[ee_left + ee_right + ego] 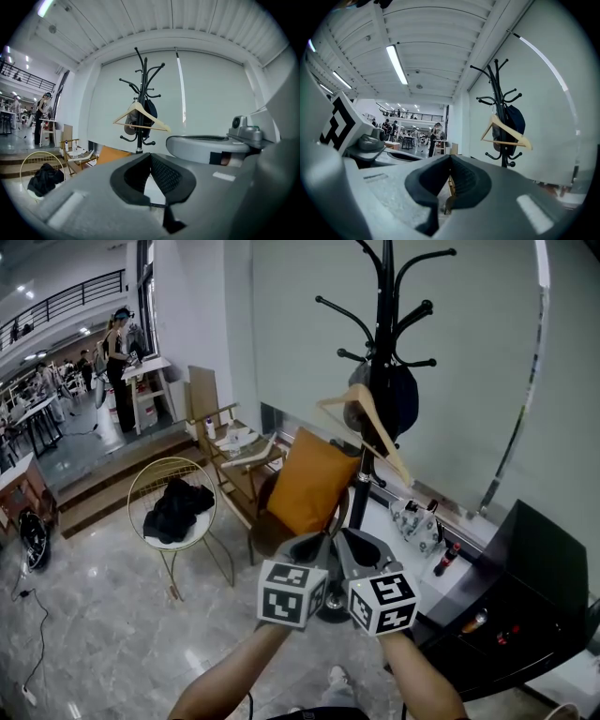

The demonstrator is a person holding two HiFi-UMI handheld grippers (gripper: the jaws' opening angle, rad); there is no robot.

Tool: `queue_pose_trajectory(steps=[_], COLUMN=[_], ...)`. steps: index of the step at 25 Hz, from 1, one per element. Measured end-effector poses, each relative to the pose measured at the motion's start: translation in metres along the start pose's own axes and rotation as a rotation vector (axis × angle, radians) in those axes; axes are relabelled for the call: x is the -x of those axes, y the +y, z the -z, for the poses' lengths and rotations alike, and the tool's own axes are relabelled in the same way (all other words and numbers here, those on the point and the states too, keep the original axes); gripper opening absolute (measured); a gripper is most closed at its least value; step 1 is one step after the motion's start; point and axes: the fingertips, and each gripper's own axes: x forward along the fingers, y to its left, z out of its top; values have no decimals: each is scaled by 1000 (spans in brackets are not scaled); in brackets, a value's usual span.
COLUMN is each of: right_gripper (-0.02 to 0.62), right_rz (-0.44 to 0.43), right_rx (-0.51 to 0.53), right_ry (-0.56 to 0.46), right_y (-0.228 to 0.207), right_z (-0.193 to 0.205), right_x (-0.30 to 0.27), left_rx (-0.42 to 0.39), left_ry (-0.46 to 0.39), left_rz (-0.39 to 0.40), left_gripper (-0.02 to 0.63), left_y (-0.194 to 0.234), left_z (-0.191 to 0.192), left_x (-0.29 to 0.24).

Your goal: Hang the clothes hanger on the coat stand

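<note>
You hold your left gripper (307, 547) and right gripper (362, 547) low and close side by side, each with its jaws pressed together at the tips and nothing between them. The wooden clothes hanger (367, 424) hangs by its hook on the black coat stand (384, 306), ahead of and above both grippers and well apart from them. It tilts down toward your right gripper's side, just in front of a dark bag (401, 397) on the same stand. An orange cushion (309, 482) sits beyond your left gripper.
</note>
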Motion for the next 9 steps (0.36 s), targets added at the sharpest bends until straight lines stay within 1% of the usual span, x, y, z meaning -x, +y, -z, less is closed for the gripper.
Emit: queue_pose_trajectory(steps=[9], right_gripper=[0], right_rz=[1], right_rx=[-11], right_ry=[19], right_y=[-3], right_z=[8], right_x=[0], left_rx=[8], left_ry=[7], left_rz=[-1], left_gripper=[5], left_y=[-2], left_z=[1], left_x=[-3])
